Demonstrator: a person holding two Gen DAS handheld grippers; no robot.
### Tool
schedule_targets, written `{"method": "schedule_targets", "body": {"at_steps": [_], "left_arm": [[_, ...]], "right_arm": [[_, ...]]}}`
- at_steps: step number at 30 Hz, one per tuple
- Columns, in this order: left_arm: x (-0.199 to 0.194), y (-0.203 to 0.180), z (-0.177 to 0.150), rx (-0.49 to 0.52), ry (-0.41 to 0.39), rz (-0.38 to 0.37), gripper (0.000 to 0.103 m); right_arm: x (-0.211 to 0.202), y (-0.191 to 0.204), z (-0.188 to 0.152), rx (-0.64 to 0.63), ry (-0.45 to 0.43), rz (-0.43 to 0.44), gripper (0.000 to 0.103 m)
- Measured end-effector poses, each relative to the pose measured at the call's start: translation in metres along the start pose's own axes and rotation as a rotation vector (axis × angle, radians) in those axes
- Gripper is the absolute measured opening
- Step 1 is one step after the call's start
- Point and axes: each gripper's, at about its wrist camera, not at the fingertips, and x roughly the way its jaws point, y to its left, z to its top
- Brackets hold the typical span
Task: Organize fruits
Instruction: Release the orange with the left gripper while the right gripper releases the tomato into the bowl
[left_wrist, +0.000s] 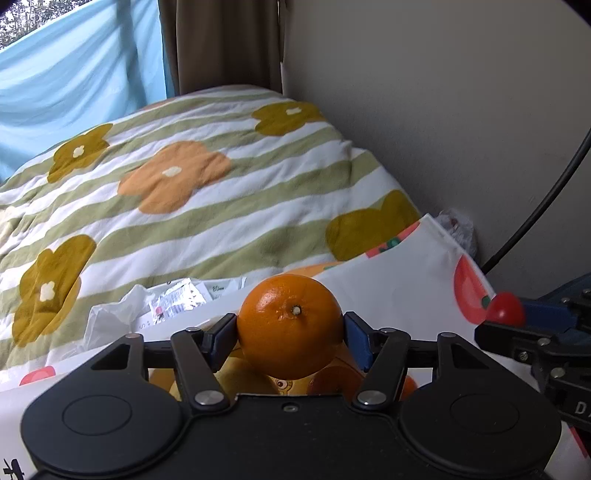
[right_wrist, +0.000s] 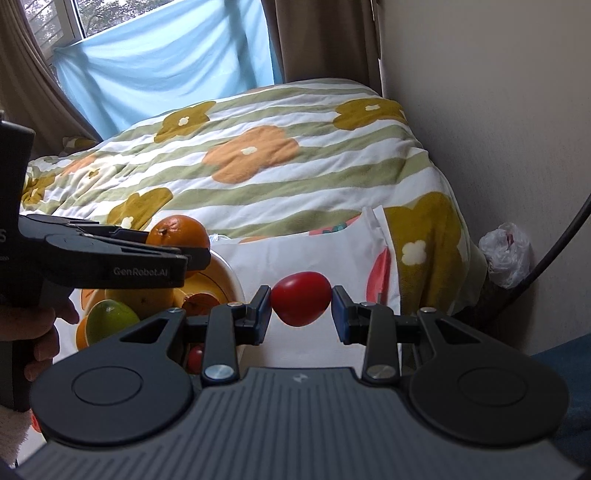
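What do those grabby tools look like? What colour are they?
Both are mostly black plastic. The left tool has two round discs on its body, thin black link bars with silver pins, and blue pads on its fingers. From the other side it shows white lettering reading GenRobot.AI. The right tool matches, with a ribbed grey top. A bare hand grips the left handle.

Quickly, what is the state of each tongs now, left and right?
Left tongs: closed on the orange.
Right tongs: closed on the red tomato.
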Motion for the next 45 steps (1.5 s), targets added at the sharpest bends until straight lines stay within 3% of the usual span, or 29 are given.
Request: {"method": "schedule_targets", "body": {"at_steps": [1,3,5,20,32,35,37,39,45], "left_arm": [[-0.001,0.0,-0.001,0.004,-0.005,0.001,0.068],[-0.009,0.0,-0.001,0.013,-0.037,0.009,0.084],[-0.02,0.002,-0.001,0.016,-0.074,0.018,0.092],[-0.104,0.068,-0.047,-0.18,-0.135,0.153,0.092],[-0.128,0.087,-0.089,-0.288,-0.105,0.231,0.092],[-0.132,0.087,-0.096,-0.3,-0.105,0.25,0.092],[-0.135,0.087,-0.101,-0.314,-0.107,0.263,0.092],[-0.139,0.088,-0.106,-0.331,-0.109,0.27,0.092],[-0.15,0.086,-0.119,-0.37,-0.115,0.301,0.092]], "right_arm": [[0.0,0.0,0.001,0.0,0.0,0.0,0.05],[0.0,0.001,0.002,0.0,-0.002,0.002,0.05],[-0.001,0.001,0.002,-0.002,-0.005,0.004,0.05],[0.002,0.038,0.011,-0.089,-0.008,0.085,0.05],[0.026,0.084,0.0,-0.153,0.044,0.193,0.05],[0.027,0.086,-0.002,-0.149,0.028,0.209,0.059],[0.024,0.086,-0.002,-0.139,0.008,0.212,0.079],[0.021,0.083,-0.002,-0.128,-0.007,0.201,0.089],[0.021,0.076,-0.005,-0.129,0.006,0.193,0.09]]}}
